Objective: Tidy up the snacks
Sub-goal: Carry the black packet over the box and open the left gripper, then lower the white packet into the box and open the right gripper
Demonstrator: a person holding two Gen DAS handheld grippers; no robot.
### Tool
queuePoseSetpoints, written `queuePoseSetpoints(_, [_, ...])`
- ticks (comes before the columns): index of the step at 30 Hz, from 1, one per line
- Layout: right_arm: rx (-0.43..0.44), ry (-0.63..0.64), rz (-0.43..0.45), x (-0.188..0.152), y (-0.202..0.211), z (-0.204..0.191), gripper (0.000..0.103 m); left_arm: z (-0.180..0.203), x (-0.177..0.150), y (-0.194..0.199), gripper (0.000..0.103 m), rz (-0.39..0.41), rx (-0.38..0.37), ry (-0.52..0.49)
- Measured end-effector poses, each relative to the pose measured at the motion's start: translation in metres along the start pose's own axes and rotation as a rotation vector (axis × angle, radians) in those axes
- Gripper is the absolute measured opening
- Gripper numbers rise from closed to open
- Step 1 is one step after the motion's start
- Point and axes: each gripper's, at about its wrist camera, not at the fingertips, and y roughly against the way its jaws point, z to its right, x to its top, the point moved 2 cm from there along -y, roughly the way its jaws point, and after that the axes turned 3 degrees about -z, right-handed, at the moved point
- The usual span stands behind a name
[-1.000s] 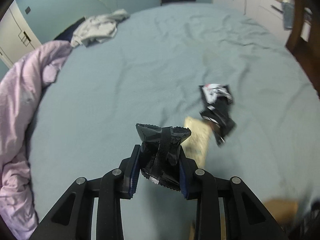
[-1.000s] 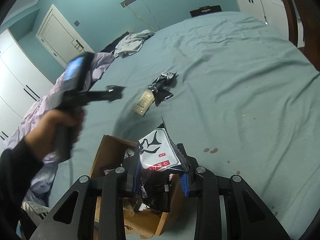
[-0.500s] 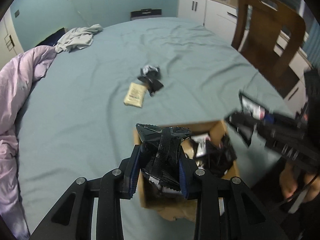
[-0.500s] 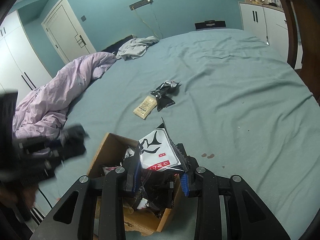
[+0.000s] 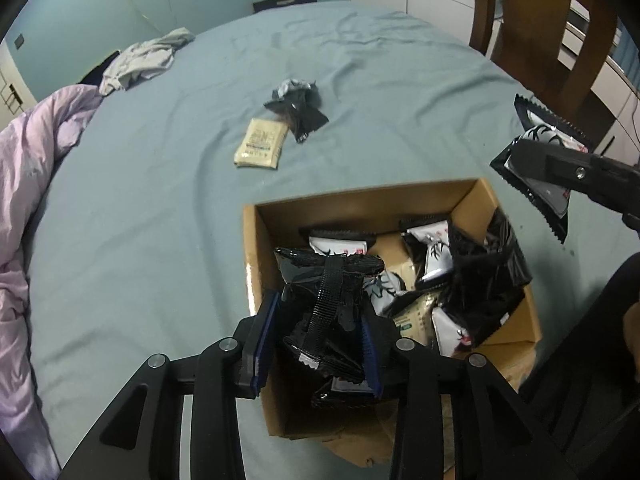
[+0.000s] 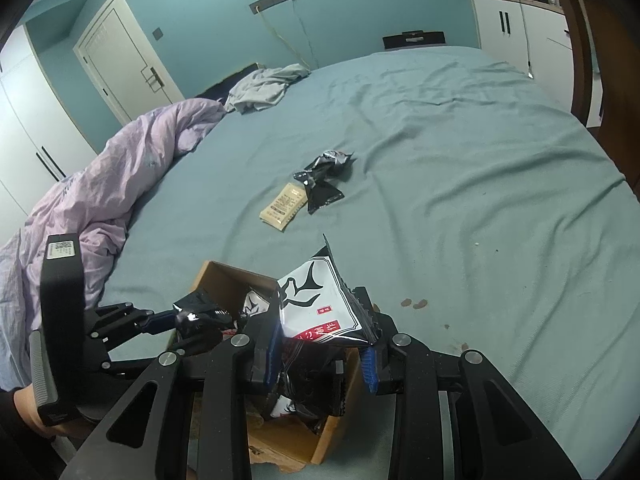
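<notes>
A cardboard box of snack packets sits on the teal bed; it also shows in the right wrist view. My left gripper is shut on a black snack packet and holds it over the box's near left part. My right gripper is shut on a black-and-white snack packet above the box's right side; that packet shows in the left wrist view. A beige packet and crumpled black packets lie further up the bed.
A lilac duvet is heaped along the bed's left side. Grey clothing lies near the far edge. A wooden chair and white cabinets stand to the right of the bed.
My left gripper swung back from the loose packets, carrying the black packet, and now hangs over the box. The right gripper has stayed over the box with its packet.
</notes>
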Motion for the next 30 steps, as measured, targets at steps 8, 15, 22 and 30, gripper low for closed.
queuePoseSetpoints(8, [-0.012, -0.002, -0.015, 0.002, -0.004, -0.001, 0.030, -0.002, 0.007, 0.015, 0.068, 0.035, -0.076, 0.045])
queuePoseSetpoints(15, [-0.010, 0.038, -0.006, 0.000, -0.002, -0.009, 0.030, -0.019, 0.011, 0.035, 0.078, 0.099, 0.018, 0.114])
queuePoseSetpoints(22, [-0.062, 0.237, -0.034, -0.015, -0.010, -0.044, 0.031, -0.037, 0.012, 0.040, 0.078, 0.123, 0.104, 0.163])
queuePoseSetpoints(30, [-0.093, 0.349, -0.107, -0.021, -0.024, -0.066, 0.031, -0.046, 0.012, 0.038, 0.078, 0.117, 0.113, 0.187])
